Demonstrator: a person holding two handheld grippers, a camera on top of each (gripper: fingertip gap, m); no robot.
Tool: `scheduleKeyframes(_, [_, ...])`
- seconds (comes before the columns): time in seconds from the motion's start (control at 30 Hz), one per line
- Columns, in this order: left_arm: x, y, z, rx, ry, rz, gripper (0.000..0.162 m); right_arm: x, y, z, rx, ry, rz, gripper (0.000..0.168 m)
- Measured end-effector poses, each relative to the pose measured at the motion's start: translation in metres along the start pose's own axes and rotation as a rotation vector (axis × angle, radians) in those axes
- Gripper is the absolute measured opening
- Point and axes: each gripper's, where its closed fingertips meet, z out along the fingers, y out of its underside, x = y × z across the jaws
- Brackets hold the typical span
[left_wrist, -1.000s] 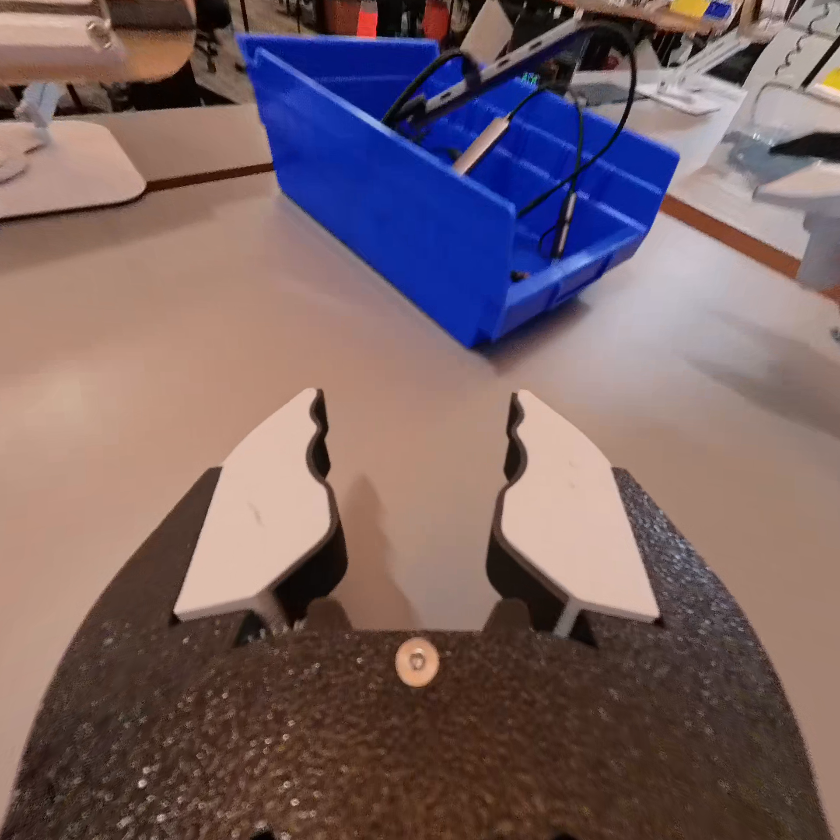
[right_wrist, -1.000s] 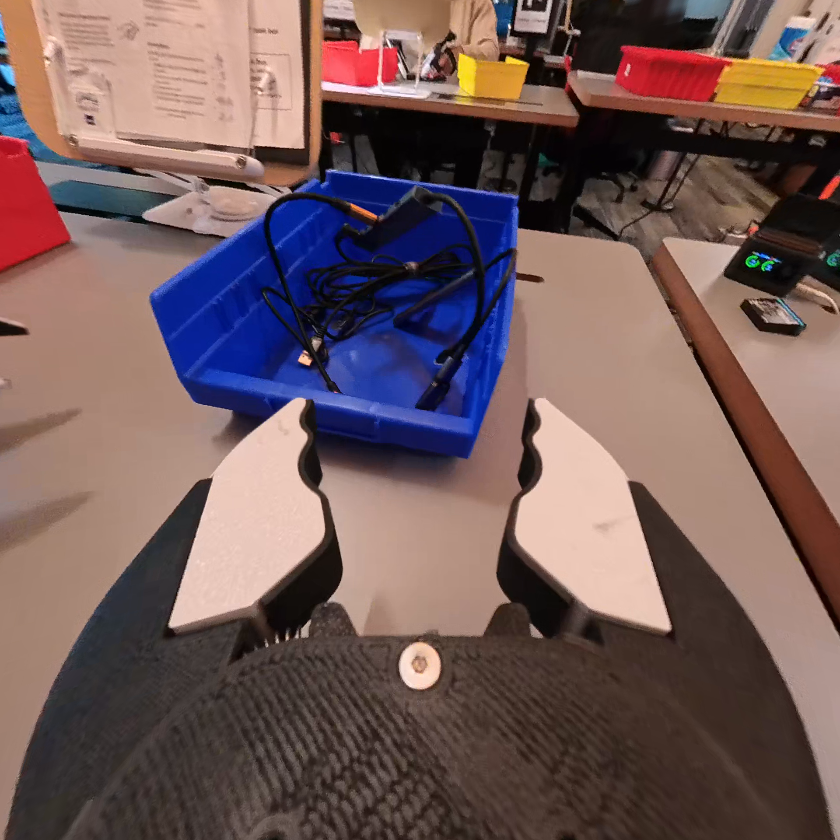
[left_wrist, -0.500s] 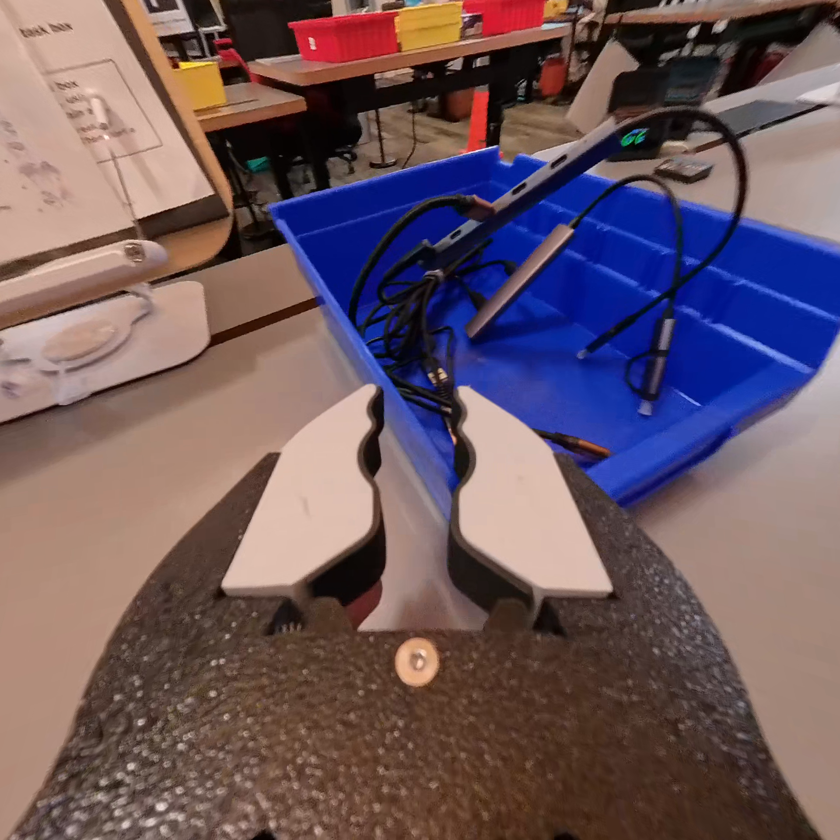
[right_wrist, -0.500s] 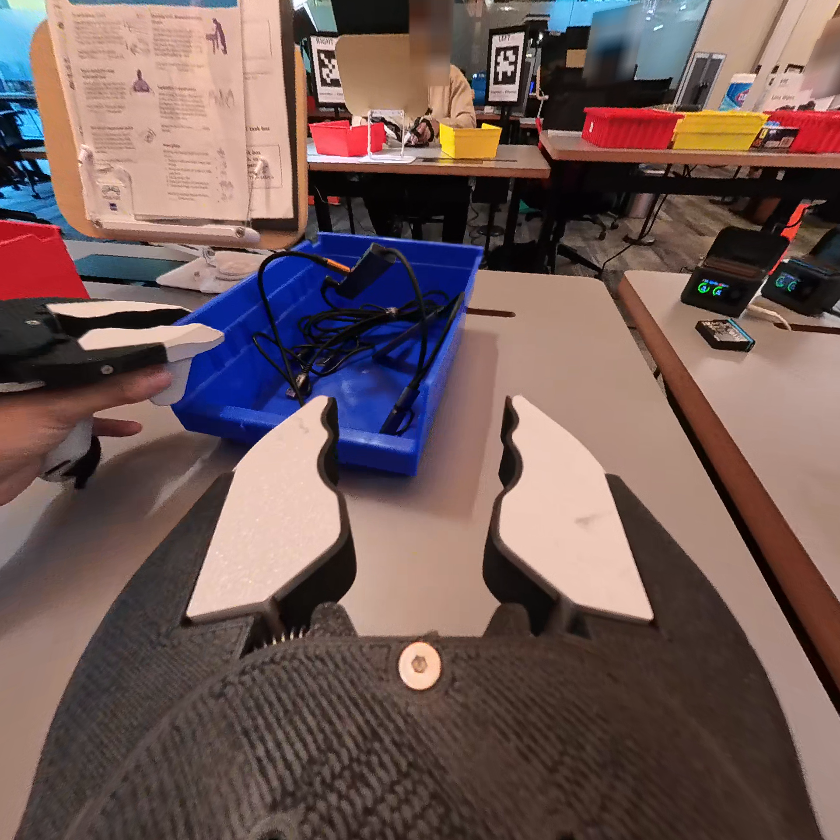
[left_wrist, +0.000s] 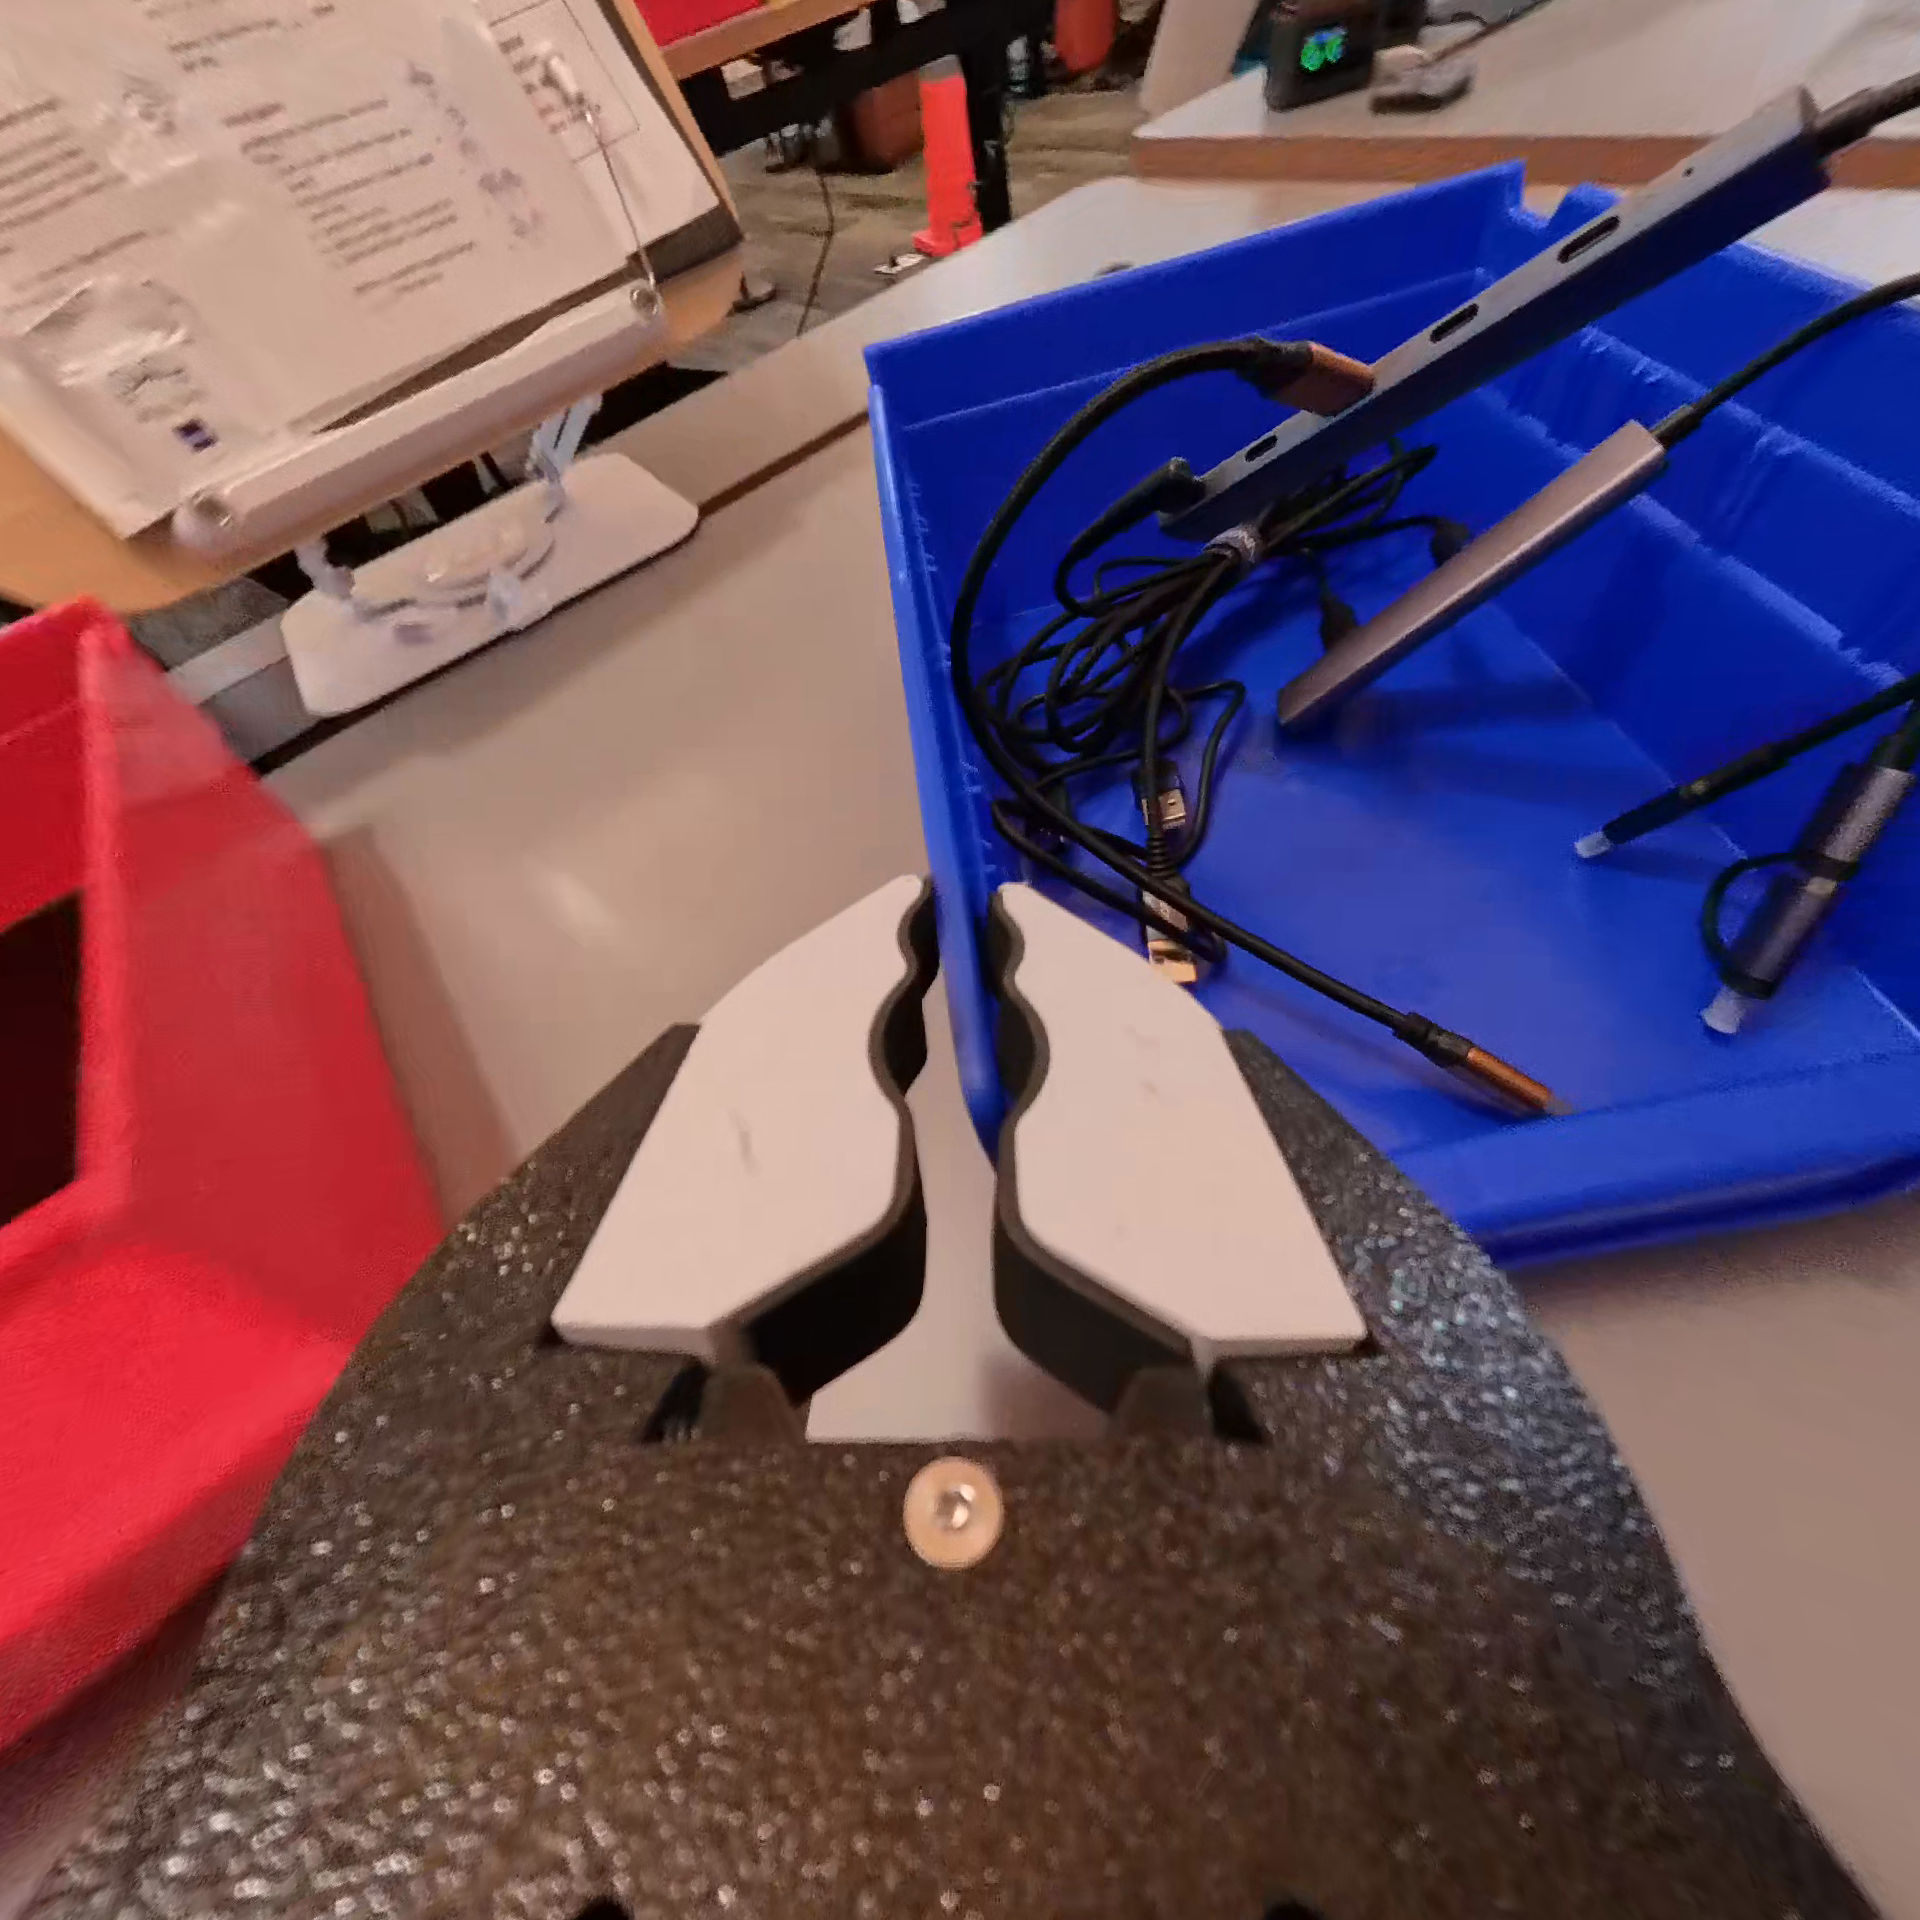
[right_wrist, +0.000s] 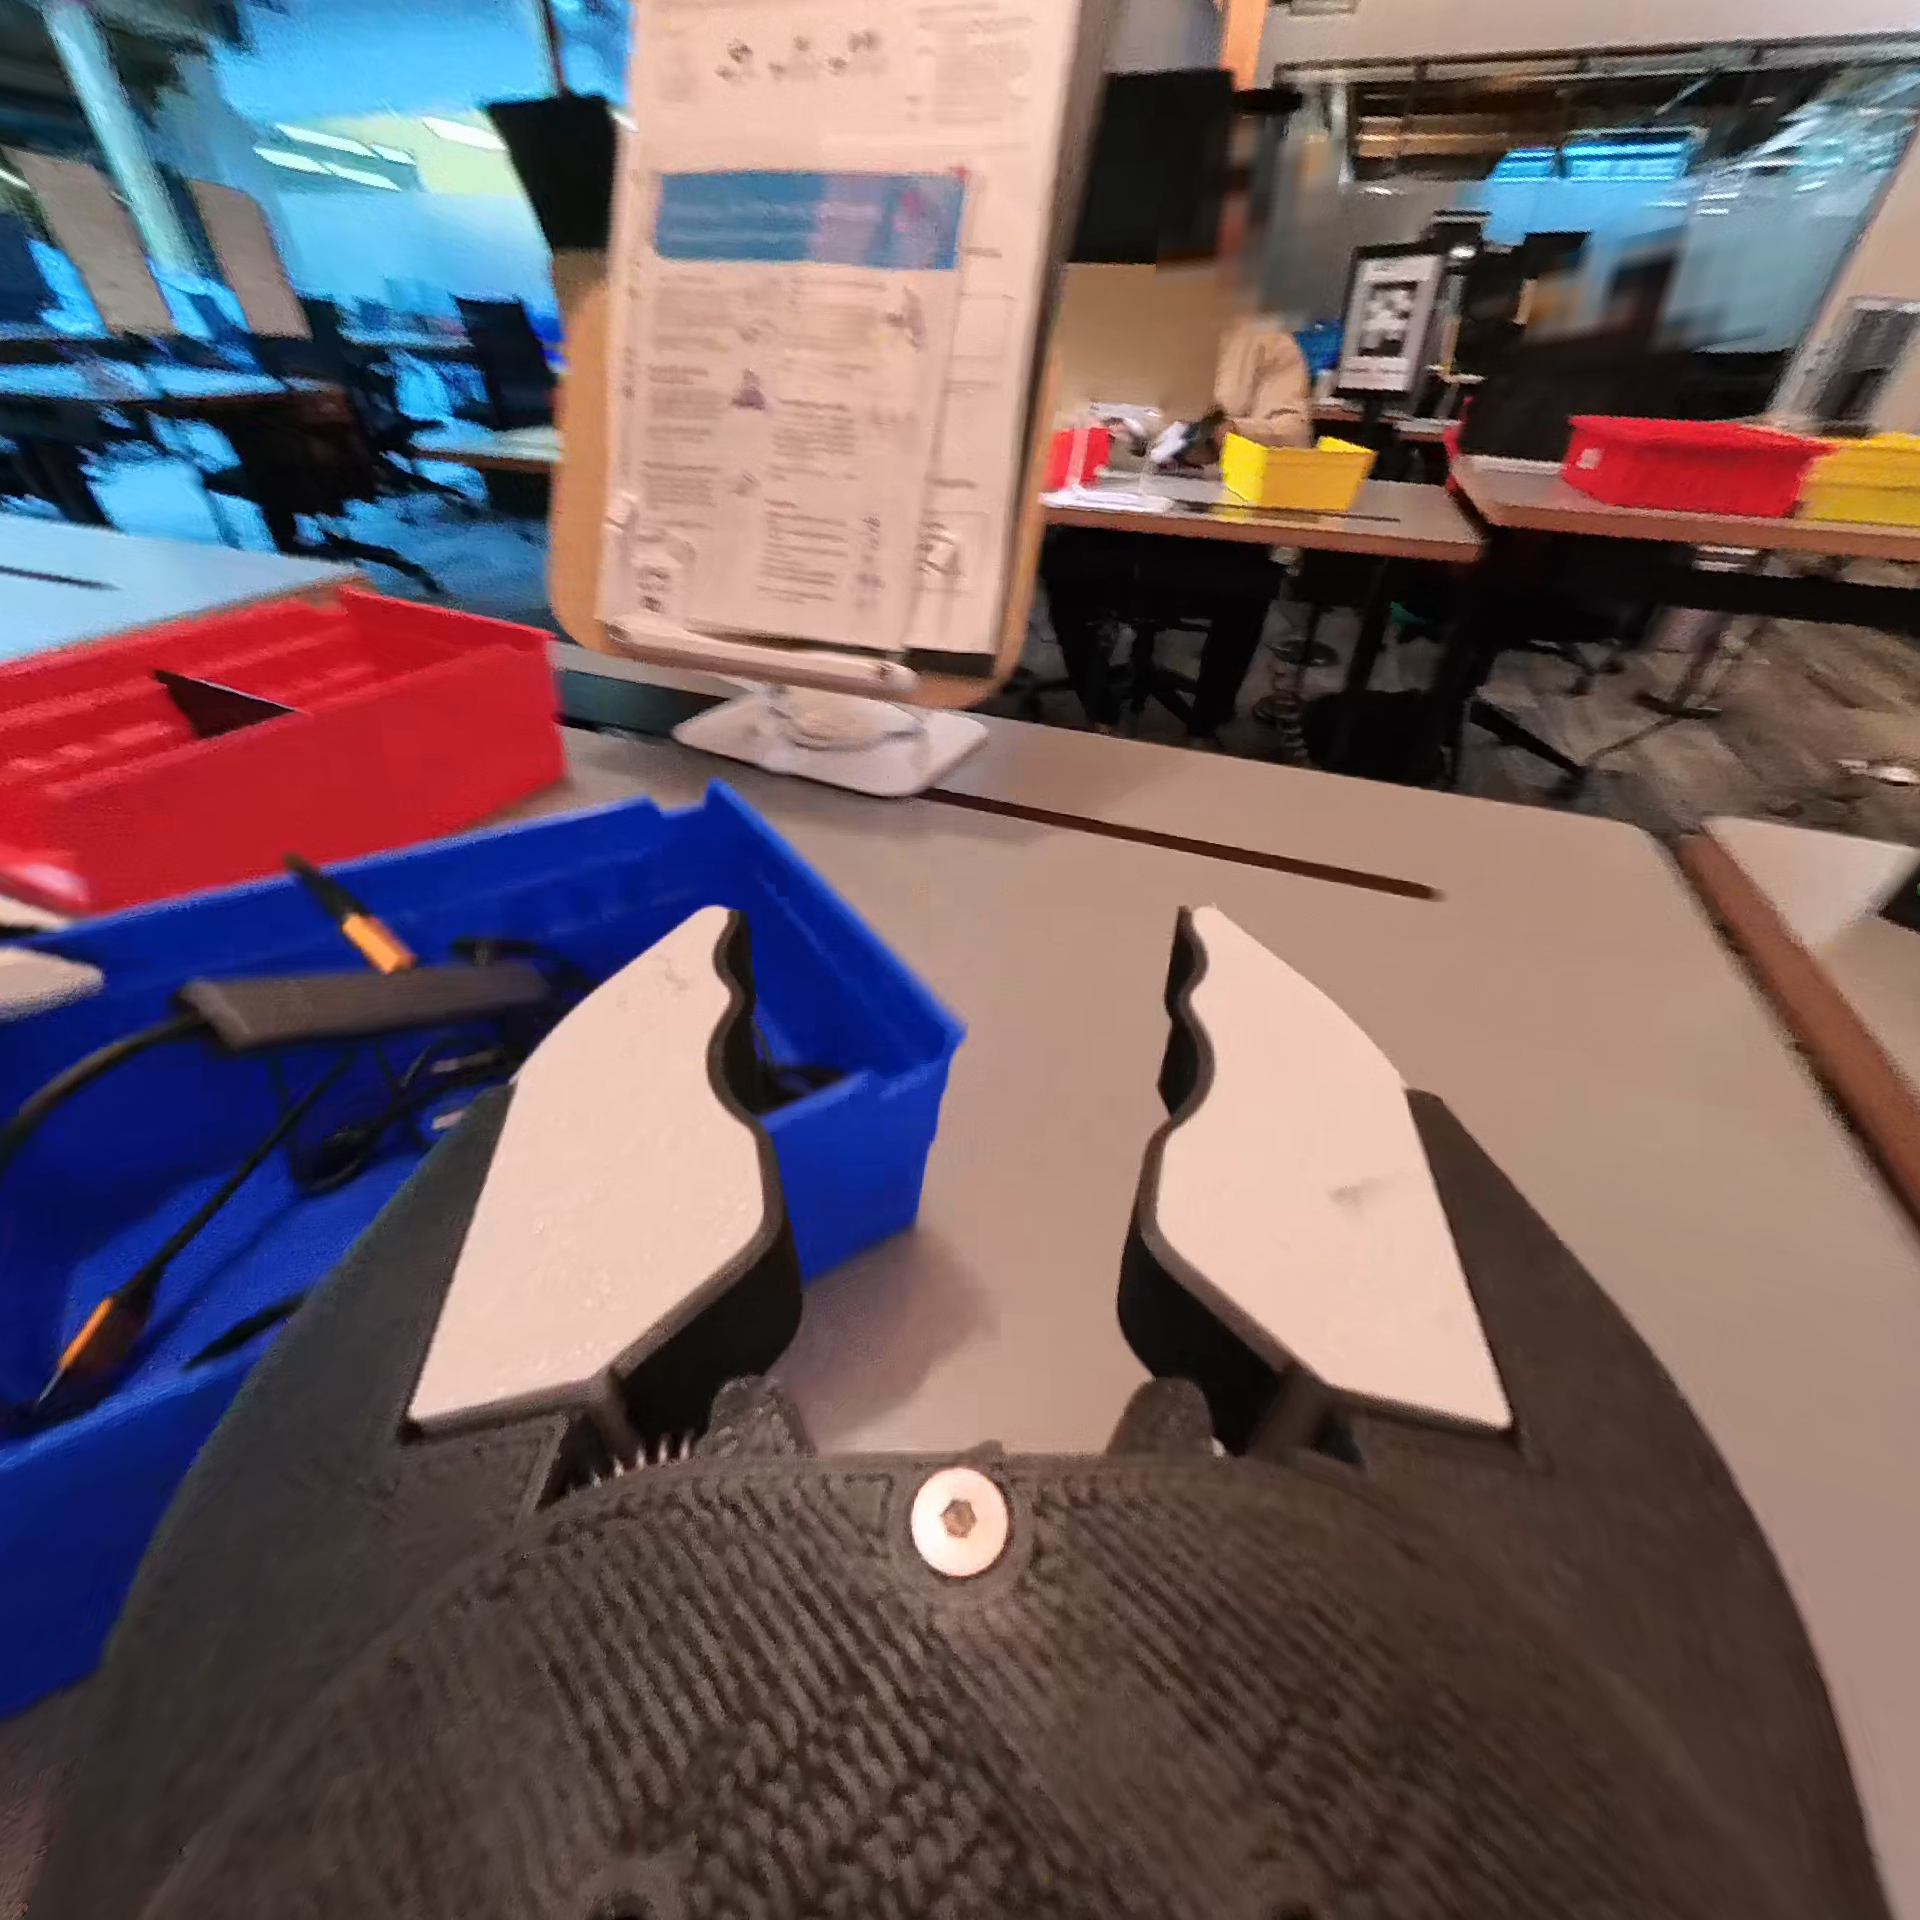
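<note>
Left wrist view: blue bin (left_wrist: 940, 665) wall between left claw (left_wrist: 961, 914) fingers.

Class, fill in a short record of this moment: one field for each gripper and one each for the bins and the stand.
left gripper: jaws shut on the side wall of the blue plastic bin
right gripper: jaws open, empty, over the grey table, beside the bin's corner
bin contents: tangled black cables, two flat grey metal hubs
red plastic bin: left of the blue one
white document stand: behind the bins
</note>
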Motion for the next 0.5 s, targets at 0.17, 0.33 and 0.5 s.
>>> scheduleKeyframes(0.17, [-0.025,0.057,-0.129,-0.053,0.049,-0.025,0.007,-0.117,-0.002,0.042,0.003,-0.220,-0.029,0.091])
scheduleKeyframes(0.33, [-0.062,0.107,-0.236,-0.102,-0.102,-0.068,0.009,-0.224,0.015,0.119,-0.022,-0.343,0.083,0.109])
scheduleKeyframes(0.5, [-0.092,0.145,-0.316,-0.120,-0.312,-0.192,0.008,-0.340,0.028,0.197,-0.135,-0.450,0.155,0.113])
